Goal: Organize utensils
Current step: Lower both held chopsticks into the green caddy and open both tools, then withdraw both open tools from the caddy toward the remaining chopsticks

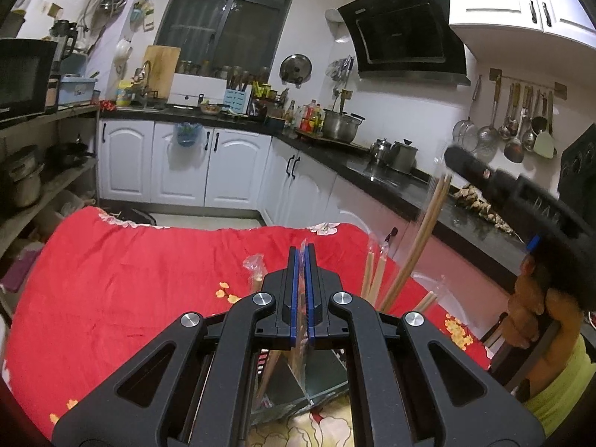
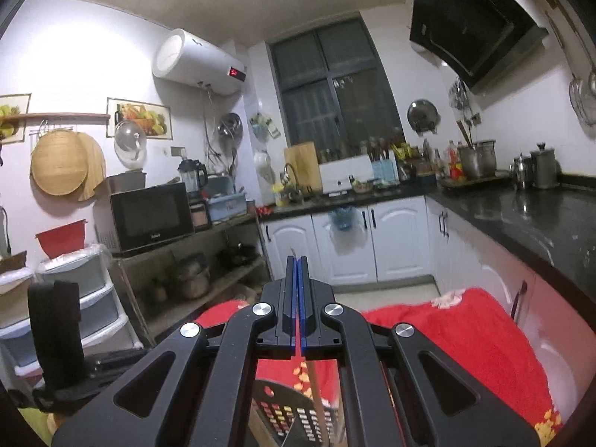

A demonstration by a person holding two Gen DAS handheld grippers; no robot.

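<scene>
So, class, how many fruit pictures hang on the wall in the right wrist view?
2. One fruit picture hangs above the microwave; the other is at the left edge, partly cut off. More may be out of view.

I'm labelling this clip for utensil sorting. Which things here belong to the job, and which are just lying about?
Job: wrapped chopsticks, perforated utensil basket.
Lying about: microwave, steel pot, kettle, hanging ladles, water heater.
</scene>
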